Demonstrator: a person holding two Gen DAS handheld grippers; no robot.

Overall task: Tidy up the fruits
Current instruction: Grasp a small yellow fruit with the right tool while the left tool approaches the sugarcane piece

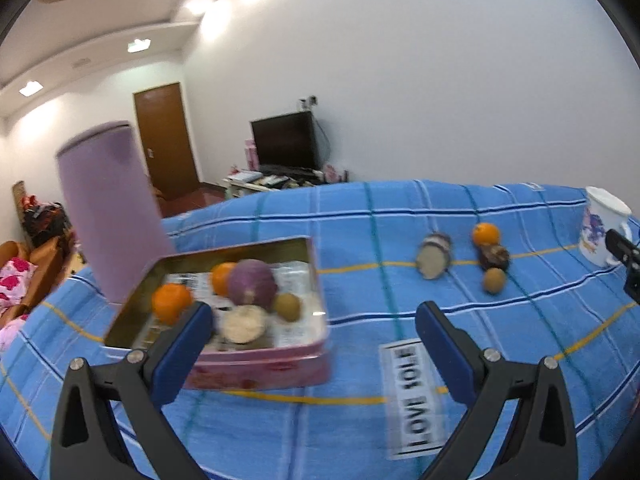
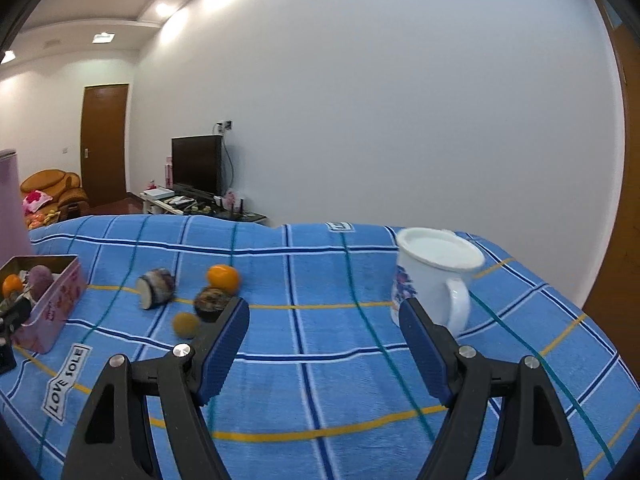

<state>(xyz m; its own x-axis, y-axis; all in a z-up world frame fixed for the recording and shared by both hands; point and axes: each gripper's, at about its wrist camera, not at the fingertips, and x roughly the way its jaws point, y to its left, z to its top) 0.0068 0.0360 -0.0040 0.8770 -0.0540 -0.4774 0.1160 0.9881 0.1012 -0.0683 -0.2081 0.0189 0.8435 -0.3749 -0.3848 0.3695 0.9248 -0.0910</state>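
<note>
Right wrist view: loose fruits left of the spread, empty right gripper, white mug just beyond.

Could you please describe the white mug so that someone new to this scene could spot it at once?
Start at the blue checked cloth and go to its far right side. The white mug stands upright there, well apart from the loose fruit. It is the only white handled thing, with a floral print.

"LOVE SOLE" on white cloth label
</note>
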